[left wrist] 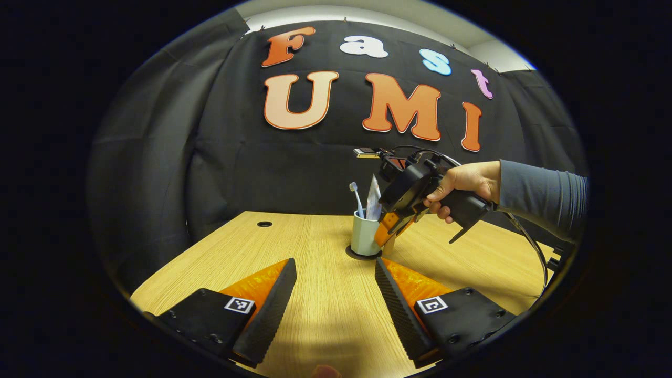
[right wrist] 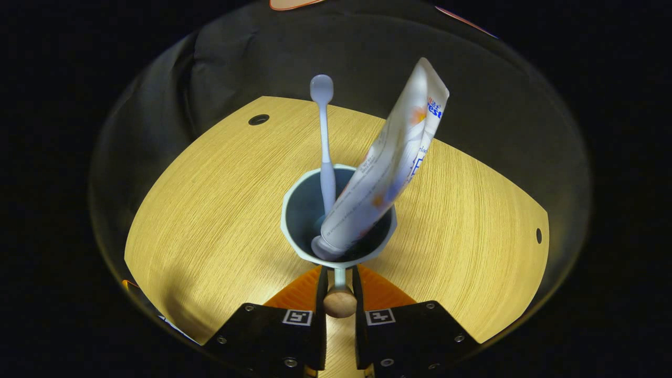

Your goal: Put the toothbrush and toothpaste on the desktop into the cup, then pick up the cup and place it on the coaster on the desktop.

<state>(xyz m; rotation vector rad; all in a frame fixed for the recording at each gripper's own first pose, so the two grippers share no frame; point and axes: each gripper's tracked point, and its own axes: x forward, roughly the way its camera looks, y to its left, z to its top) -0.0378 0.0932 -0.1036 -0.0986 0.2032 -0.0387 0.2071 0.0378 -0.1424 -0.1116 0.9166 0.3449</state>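
Note:
A pale cup (left wrist: pixel 364 234) stands on a dark round coaster (left wrist: pixel 355 255) near the middle of the wooden desktop (left wrist: pixel 310 315). A toothbrush (left wrist: pixel 356 196) and a toothpaste tube (left wrist: pixel 374 198) stick up out of it. A hand holds my right gripper (left wrist: pixel 389 230) against the cup's right side. In the right gripper view I look down into the cup (right wrist: pixel 294 220), with the toothbrush (right wrist: pixel 325 136) upright and the toothpaste (right wrist: pixel 388 157) leaning right. My right gripper (right wrist: pixel 339 274) is shut on the cup's thin handle, which ends in a wooden knob (right wrist: pixel 340 303). My left gripper (left wrist: pixel 335 263) hangs open in front of the cup, well short of it.
The hand (left wrist: pixel 464 184) and grey sleeve (left wrist: pixel 541 191) reach in from the right, trailing a black cable (left wrist: pixel 530 244). Small round holes (left wrist: pixel 264 224) (right wrist: pixel 538 235) sit in the desktop near its far left and right edges. Black cloth closes off the back.

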